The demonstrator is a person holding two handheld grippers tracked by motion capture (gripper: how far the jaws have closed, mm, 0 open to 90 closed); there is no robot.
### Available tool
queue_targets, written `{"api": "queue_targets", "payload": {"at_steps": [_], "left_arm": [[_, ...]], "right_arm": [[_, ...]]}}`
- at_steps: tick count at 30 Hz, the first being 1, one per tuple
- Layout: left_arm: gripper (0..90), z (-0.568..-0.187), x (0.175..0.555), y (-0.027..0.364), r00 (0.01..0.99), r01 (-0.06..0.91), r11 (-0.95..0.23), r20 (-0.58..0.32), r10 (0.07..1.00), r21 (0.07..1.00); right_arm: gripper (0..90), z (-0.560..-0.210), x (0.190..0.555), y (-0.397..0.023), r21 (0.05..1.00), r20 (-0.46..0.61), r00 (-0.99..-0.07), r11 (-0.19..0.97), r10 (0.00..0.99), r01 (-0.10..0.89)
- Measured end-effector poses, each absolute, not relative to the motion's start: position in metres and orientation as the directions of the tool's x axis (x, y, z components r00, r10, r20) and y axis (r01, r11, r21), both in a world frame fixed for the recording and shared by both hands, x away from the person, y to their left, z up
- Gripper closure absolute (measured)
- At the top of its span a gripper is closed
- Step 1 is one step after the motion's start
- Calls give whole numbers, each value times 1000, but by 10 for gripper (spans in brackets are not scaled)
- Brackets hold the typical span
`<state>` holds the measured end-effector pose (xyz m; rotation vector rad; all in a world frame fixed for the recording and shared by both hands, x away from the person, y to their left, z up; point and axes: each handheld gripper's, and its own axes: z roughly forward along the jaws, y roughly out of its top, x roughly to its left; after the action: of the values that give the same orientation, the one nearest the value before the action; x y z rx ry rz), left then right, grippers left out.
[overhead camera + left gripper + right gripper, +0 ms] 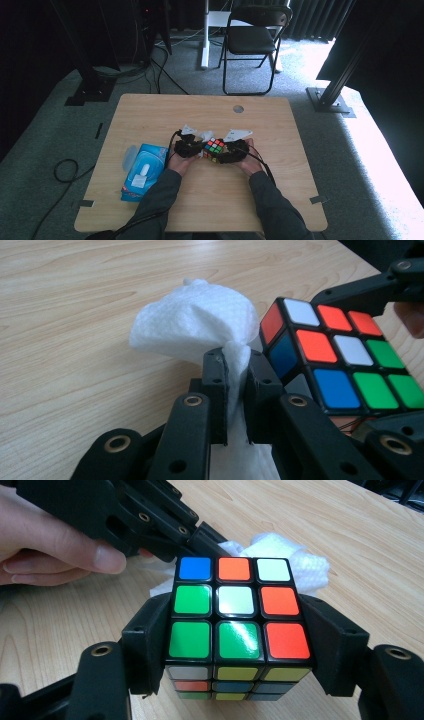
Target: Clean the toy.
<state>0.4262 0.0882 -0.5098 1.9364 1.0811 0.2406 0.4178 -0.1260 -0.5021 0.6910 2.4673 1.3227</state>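
A scrambled puzzle cube [235,612] sits clamped between the two black jaws of my right gripper [235,645], held just above the wooden table [200,195]. In the high view the cube [214,146] lies between both hands at the table's middle. My left gripper [235,385] is shut on a crumpled white tissue [195,332], whose bunched end bulges beyond the jaw tips right beside the cube [340,355]. From the right gripper view the tissue [295,555] shows behind the cube, with the left gripper [200,535] and a hand close by.
A blue pack of wipes [144,170] lies on the table left of the hands. A round cable hole [238,108] sits near the far edge. A black folding chair [252,40] stands on the carpet beyond the table.
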Motion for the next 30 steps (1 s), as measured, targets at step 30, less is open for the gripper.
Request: {"api": "queue_targets", "payload": {"at_steps": [30], "left_arm": [[820, -496, 424, 91, 604, 574, -167, -276, 748, 802]], "right_arm": [[342, -509, 416, -120, 818, -6, -861, 498, 509, 289]]}}
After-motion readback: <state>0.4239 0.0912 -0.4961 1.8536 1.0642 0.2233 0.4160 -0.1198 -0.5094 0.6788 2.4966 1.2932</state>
